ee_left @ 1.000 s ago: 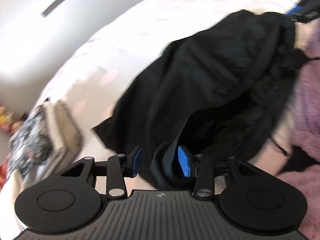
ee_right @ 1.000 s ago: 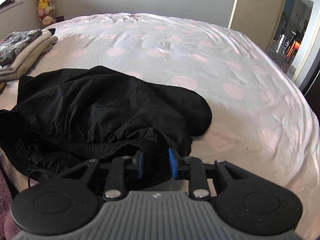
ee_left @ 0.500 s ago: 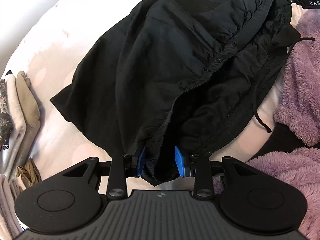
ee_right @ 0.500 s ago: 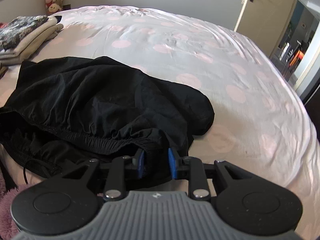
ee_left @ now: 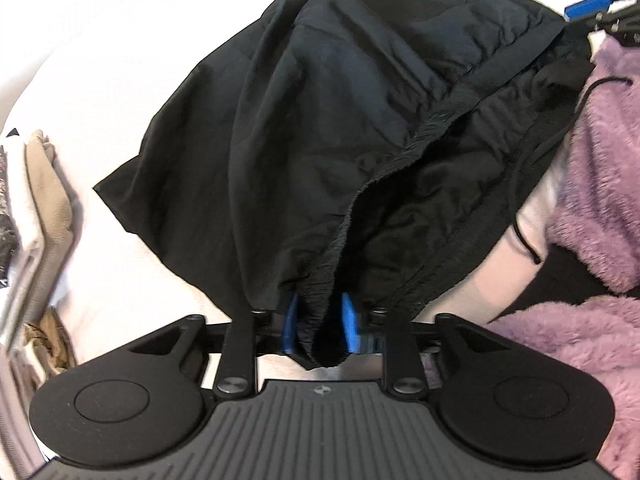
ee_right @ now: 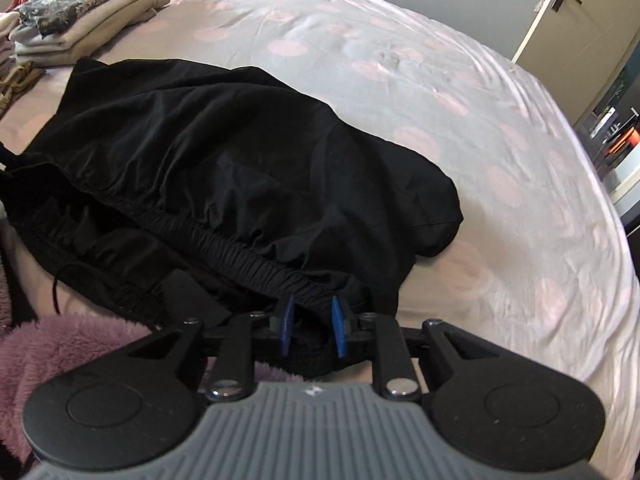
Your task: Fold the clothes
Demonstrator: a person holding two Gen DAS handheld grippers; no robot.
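Left gripper point(ee_left: 319, 330): clenched on the bunched elastic waistband of the black shorts point(ee_left: 320, 128) at one end. A second ago its blue pads stood apart around loose cloth; they have since closed onto the band. Judgement: the second hold is now made.

Right gripper point(ee_right: 309, 330): clenched on the other end of the same waistband, unchanged from a second ago. In the left view it appears only as a blue pad at the top right, too cropped to read.

Judgement: with both waistband ends held, the garment is ready to be lifted and spread; no fold is made yet.

Shorts: lying crumpled near the front edge of the bed point(ee_right: 500, 128), legs reaching toward the middle, drawstring point(ee_left: 528, 216) trailing off the waistband toward a purple fleece garment point(ee_left: 600, 184) at the front edge.

Farther off, at the bed's far left corner, a stack of folded clothes point(ee_right: 80, 20).

Containers: none in view; the bed carries everything.
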